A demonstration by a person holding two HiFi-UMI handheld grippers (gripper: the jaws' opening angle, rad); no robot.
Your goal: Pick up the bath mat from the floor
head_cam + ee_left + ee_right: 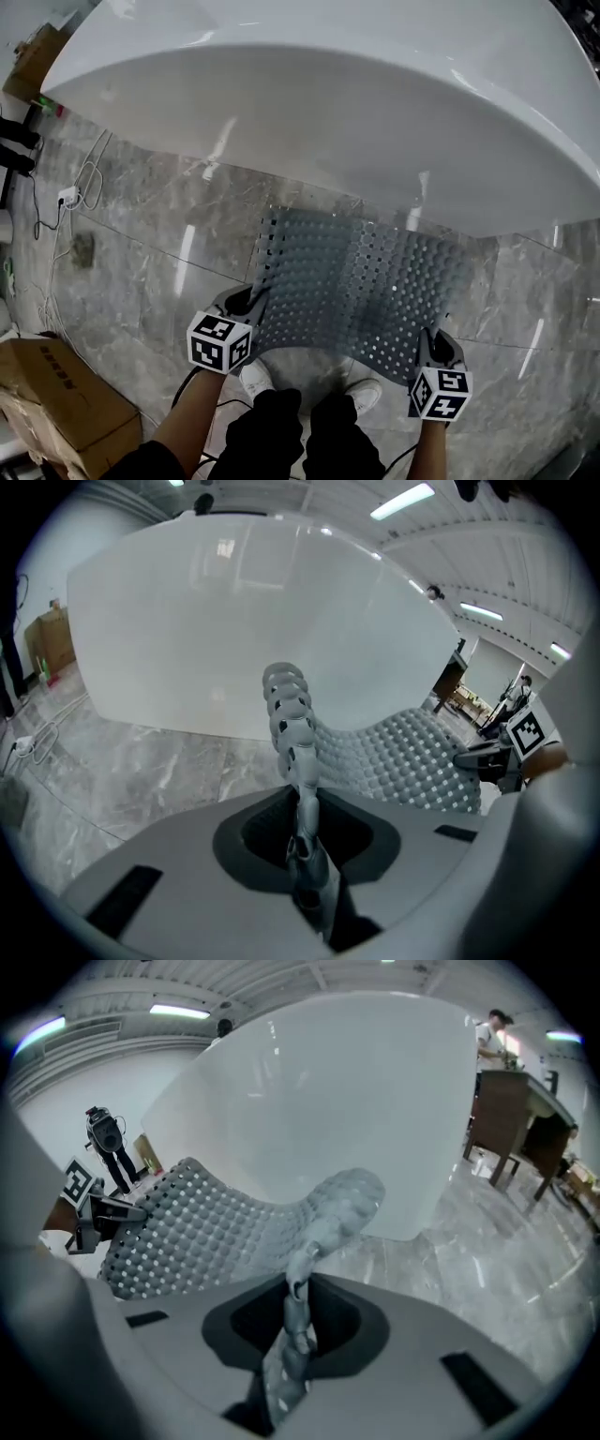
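The grey bath mat (361, 281), studded with bumps and holes, hangs off the floor between my two grippers and sags in the middle. My left gripper (246, 302) is shut on its near left corner, and my right gripper (433, 342) is shut on its near right corner. In the left gripper view the mat's edge (292, 726) rises out of the pinched jaws of the left gripper (305, 841) and spreads off to the right. In the right gripper view the mat (206, 1227) runs left from the closed jaws of the right gripper (292, 1321).
A large white bathtub (309, 103) stands just beyond the mat on the grey marble floor (141, 262). A cardboard box (56, 394) lies at the near left, with cables and a power strip (67, 197) farther left. The person's white shoes (258, 380) stand under the mat.
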